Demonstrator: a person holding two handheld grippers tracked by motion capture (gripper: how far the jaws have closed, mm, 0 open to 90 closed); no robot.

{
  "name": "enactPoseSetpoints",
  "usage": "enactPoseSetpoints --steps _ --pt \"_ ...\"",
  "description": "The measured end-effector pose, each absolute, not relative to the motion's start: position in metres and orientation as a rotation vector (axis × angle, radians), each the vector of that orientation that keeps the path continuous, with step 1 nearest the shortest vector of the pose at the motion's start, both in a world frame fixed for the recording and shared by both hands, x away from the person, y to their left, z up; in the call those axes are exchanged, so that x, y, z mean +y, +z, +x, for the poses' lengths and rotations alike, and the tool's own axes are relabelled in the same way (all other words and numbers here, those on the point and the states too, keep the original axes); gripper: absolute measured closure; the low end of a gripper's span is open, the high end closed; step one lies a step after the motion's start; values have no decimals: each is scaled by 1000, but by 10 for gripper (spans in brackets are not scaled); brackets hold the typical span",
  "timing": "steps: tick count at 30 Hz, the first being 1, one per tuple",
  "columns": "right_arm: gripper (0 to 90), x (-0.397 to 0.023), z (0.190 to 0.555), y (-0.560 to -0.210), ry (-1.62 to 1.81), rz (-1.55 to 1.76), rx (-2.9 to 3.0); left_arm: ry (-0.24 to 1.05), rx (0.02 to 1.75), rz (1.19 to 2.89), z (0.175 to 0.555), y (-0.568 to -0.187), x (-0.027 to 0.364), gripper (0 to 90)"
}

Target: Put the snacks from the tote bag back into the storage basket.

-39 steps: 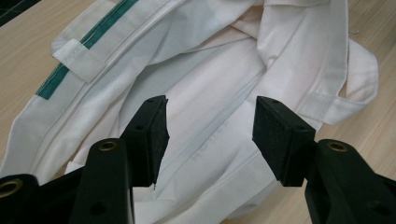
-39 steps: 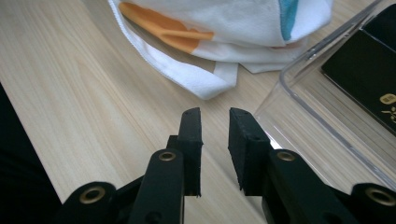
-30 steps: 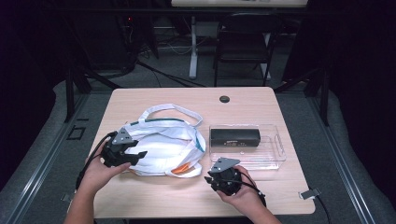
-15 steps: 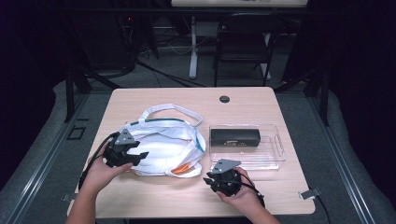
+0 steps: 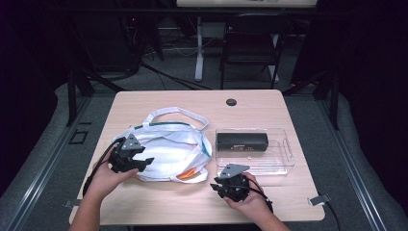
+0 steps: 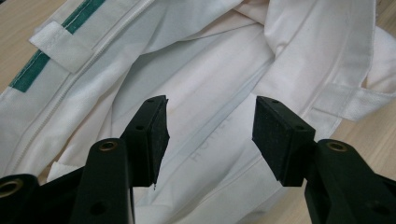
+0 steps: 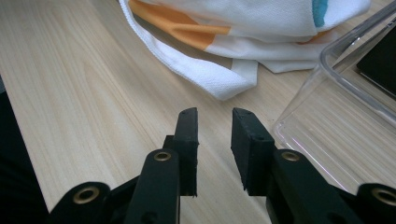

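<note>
A crumpled white cloth bag (image 5: 168, 149) with teal trim, orange patches and looped handles lies left of centre on the wooden table (image 5: 159, 204). My left gripper (image 5: 146, 162) sits at the bag's left edge. In the left gripper view its jaws stand open (image 6: 210, 135) just over the white fabric (image 6: 210, 60), with no cloth pinched. My right gripper (image 5: 217, 186) rests near the front edge, between the bag and a clear plastic bin (image 5: 285, 147). Its jaws (image 7: 215, 140) show a narrow gap, have just been opening, and hold nothing. The bag's handle strap (image 7: 205, 74) lies ahead of them.
The clear bin (image 7: 327, 126) holds a black rectangular box (image 5: 242, 141). A round black grommet (image 5: 231, 102) sits near the table's far edge. Beyond the table stand a dark chair (image 5: 245, 43) and desk legs. Bare wood stretches along the front.
The right gripper's jaws have parted slightly. Both hands stay in place and the bag lies as before.
</note>
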State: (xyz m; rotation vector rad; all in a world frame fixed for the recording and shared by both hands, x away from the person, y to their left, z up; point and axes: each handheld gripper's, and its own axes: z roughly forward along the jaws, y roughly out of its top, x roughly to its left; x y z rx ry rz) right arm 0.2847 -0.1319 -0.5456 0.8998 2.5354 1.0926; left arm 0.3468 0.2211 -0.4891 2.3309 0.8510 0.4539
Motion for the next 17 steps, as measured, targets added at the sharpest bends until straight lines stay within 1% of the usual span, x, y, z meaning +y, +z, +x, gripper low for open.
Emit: enactPoseSetpoints --steps 11,17 --pt "716 -134 285 -545 1094 914 2548 463 849 2329 348 -489 222 454" --pt "671 -134 284 -542 1080 842 2592 468 858 2320 347 -488 224 454"
